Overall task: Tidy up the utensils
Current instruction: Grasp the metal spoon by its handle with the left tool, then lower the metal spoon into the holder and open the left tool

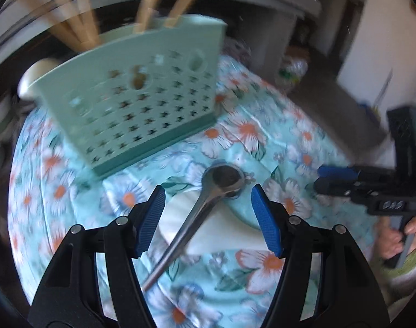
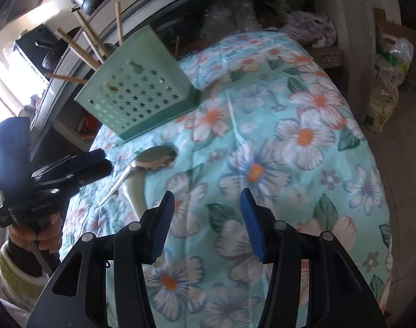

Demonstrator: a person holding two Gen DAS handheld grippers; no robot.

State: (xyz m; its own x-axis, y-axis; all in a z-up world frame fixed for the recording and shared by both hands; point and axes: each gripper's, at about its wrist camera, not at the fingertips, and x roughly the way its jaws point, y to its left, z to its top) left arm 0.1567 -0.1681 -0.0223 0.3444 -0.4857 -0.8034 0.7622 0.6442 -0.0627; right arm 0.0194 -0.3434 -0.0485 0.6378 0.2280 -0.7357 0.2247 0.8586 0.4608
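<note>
A metal spoon [image 1: 197, 213] lies on the floral cloth, bowl away from me, handle running between the open fingers of my left gripper [image 1: 208, 213], which hovers just above it. The spoon also shows in the right wrist view [image 2: 150, 161]. A green perforated utensil holder [image 1: 137, 101] stands behind it with several wooden chopsticks [image 1: 150, 2] sticking out; it also shows in the right wrist view [image 2: 142, 87]. My right gripper [image 2: 206, 224] is open and empty over the cloth, to the right of the spoon. It appears from the side in the left wrist view [image 1: 333, 177].
The floral tablecloth [image 2: 290, 136] covers a small table. A pale ladle-like handle [image 1: 35, 79] pokes out behind the holder. Plastic bags [image 2: 385, 87] sit on the floor at right. A dark counter and shelves stand behind the table.
</note>
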